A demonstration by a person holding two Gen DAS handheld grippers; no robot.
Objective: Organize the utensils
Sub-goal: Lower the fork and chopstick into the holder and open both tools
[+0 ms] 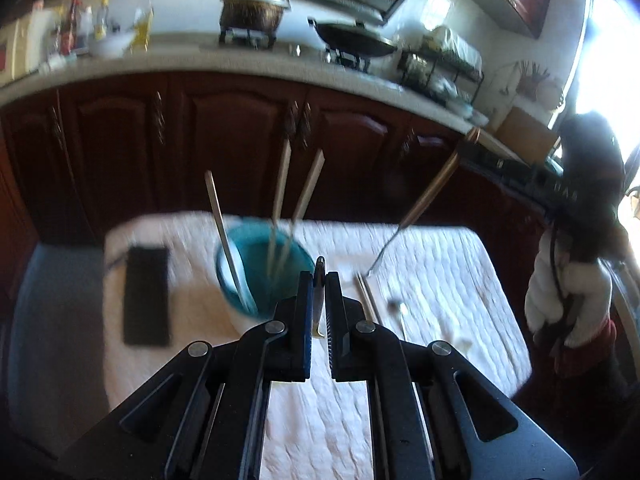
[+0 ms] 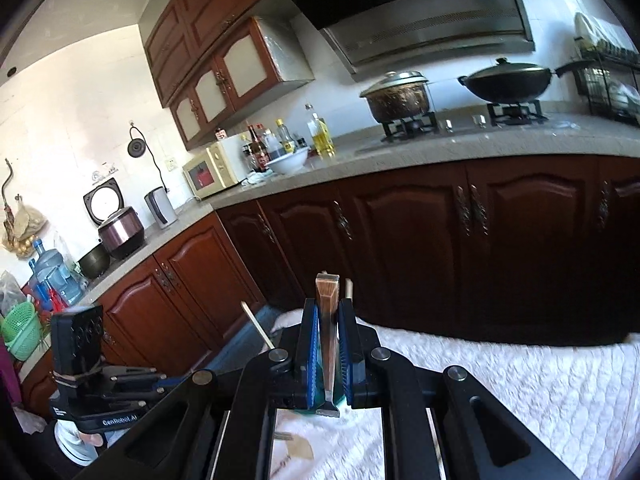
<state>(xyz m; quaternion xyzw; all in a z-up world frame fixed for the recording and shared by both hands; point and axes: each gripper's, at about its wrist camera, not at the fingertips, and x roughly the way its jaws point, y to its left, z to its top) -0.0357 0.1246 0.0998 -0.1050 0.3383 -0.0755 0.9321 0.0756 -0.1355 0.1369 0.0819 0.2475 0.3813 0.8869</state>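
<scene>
In the left wrist view the left gripper [image 1: 319, 276] has its jaws nearly together, pinched on a thin metal utensil [image 1: 318, 300] that stands edge-on between the pads, its dark tip poking just above the fingertips and a pale end showing below them; what kind of utensil it is cannot be told from here; just beyond the fingers a teal cup [image 1: 262, 264] stands on a white quilted cloth [image 1: 440, 264] and holds a pale spoon handle [image 1: 226, 240] leaning left and a pair of chopsticks [image 1: 294, 208] rising from its middle; left of the cup a flat black rectangular object [image 1: 146, 296] lies on the cloth; right of the cup a fork with a brown handle [image 1: 424, 196] hangs tilted above the cloth, prongs down, its upper end reaching toward the right gripper [image 1: 520, 168], which shows at the right edge as a dark blurred body; more chopsticks [image 1: 368, 296] and a metal spoon [image 1: 400, 312] lie on the cloth just right of the left fingers; the frame is blurred; in the right wrist view the right gripper [image 2: 328, 308] is likewise almost closed, its blue pads clamped on the wooden fork handle [image 2: 328, 320], which runs lengthwise between them and sticks out past the fingertips; the left gripper's body [image 2: 80, 360] shows low at the left; a chopstick tip [image 2: 256, 324] shows left of the fingers, and the teal cup [image 2: 340, 402] is glimpsed behind the jaws; dark wooden cabinets [image 2: 440, 232] and a counter [image 2: 400, 160] fill the background.
</scene>
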